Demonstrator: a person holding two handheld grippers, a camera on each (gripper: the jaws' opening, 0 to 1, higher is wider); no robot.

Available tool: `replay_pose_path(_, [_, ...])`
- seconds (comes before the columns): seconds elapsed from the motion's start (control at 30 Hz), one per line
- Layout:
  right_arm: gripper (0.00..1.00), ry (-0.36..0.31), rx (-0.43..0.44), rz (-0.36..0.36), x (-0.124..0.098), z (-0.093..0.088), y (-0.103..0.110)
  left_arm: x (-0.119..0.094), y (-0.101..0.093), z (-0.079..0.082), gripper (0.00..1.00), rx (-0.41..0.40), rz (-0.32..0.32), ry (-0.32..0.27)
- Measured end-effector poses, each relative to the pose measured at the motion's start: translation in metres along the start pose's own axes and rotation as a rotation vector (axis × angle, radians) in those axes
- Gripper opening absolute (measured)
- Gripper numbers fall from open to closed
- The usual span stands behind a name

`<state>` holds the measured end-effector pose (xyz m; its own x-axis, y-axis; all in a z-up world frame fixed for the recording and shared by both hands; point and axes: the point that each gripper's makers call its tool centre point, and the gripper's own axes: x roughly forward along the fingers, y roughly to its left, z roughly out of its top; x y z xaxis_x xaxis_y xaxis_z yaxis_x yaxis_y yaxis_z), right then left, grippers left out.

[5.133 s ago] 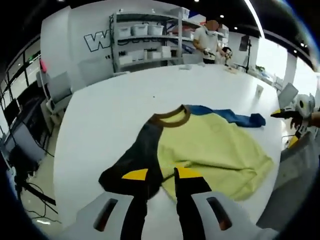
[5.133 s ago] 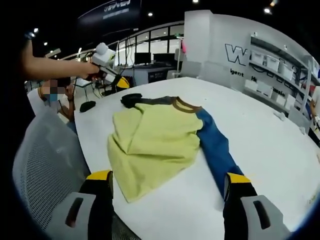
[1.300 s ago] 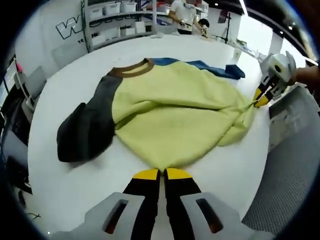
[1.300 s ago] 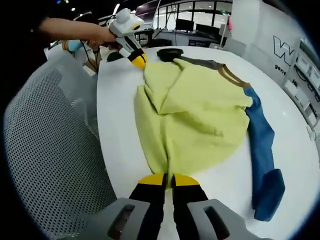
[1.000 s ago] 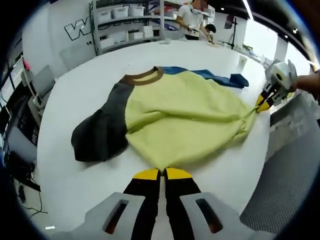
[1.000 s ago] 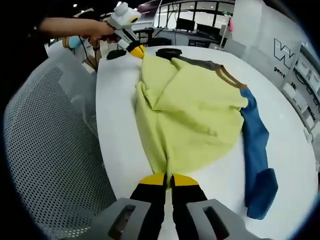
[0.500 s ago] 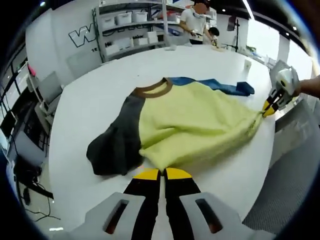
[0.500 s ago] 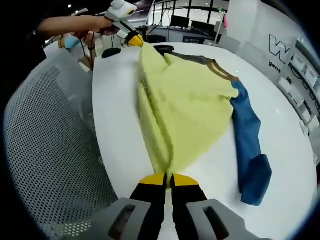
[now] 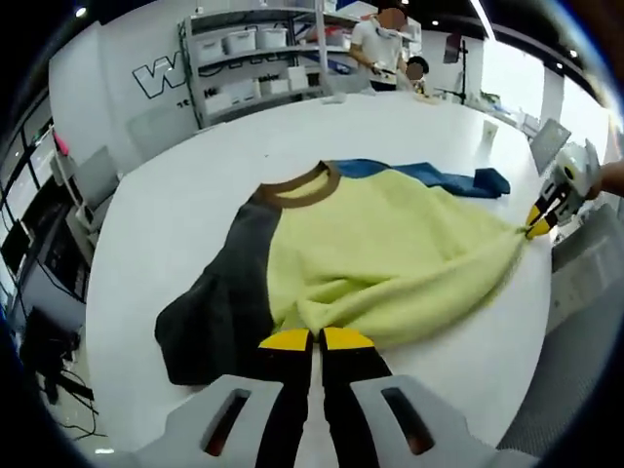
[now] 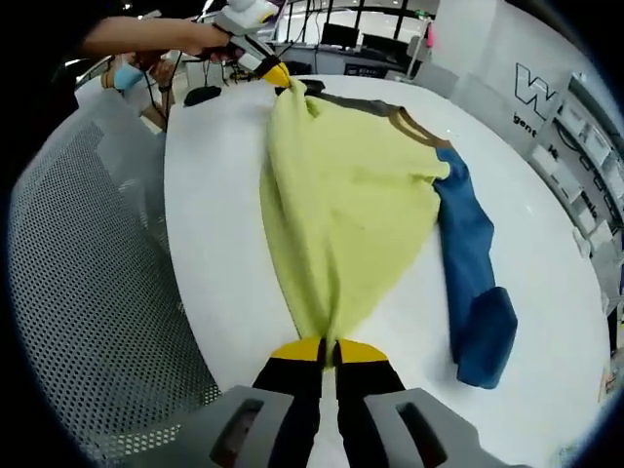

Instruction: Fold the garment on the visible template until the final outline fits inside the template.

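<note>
Shirt: The garment point(image 9: 390, 253) is a yellow shirt with one gray sleeve point(image 9: 219, 312), one blue sleeve point(image 10: 468, 263) and a brown collar point(image 9: 297, 185). It lies on the white table point(image 9: 175, 195). In the left gripper view it spreads from 6 o'clock out to 3 o'clock.

Template: I cannot pick out a template outline on the table, so I cannot tell if the shirt sits inside it.

Left gripper: The left gripper point(image 9: 312, 338) has its yellow tips pinched tight on the bottom edge of the shirt, at 6 o'clock in its own view. In the right gripper view it is up at 12 o'clock point(image 10: 276, 75), held by a hand point(image 10: 210, 37) with the arm reaching in from 10 o'clock.

Right gripper: The right gripper point(image 10: 327, 349) is pinched tight on the other bottom corner of the shirt. In the left gripper view it is far out at 3 o'clock point(image 9: 538, 227).

Pose: The two grippers are well apart and the bottom edge is pulled straight between them. That edge looks lifted a bit off the table.

What could go wrong:
- The cloth could slip out of a pinch if the pull gets too hard.
- The edge is close to the table rim and a mesh chair point(image 10: 88, 292). It could drop over the side.
- The sleeves could bunch up if the whole shirt gets dragged.
- If one side moves faster, the fold will likely come out crooked.
</note>
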<state>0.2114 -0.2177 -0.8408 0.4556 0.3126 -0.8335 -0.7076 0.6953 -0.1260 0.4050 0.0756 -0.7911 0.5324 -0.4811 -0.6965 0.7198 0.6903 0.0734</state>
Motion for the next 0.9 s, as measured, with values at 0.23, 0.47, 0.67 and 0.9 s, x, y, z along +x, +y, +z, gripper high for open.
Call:
replay_pose_path(0.23, [0.03, 0.005, 0.014, -0.022, -0.001, -0.003, -0.006, 0.021, 0.001, 0.000, 0.05, 0.079, 0.001, 0.023])
replay_pose_path(0.47, [0.13, -0.014, 0.064, -0.031, -0.004, -0.003, -0.008, 0.016, 0.007, 0.004, 0.07, 0.068, 0.003, 0.004])
replay_pose_path(0.67, [0.17, -0.017, 0.101, -0.024, -0.006, -0.006, -0.004, 0.004, 0.018, -0.006, 0.03, 0.044, 0.020, 0.002])
replay_pose_path(0.9, [0.19, -0.025, 0.133, -0.014, -0.006, -0.006, 0.001, -0.001, 0.006, -0.030, 0.06, 0.071, -0.058, 0.055])
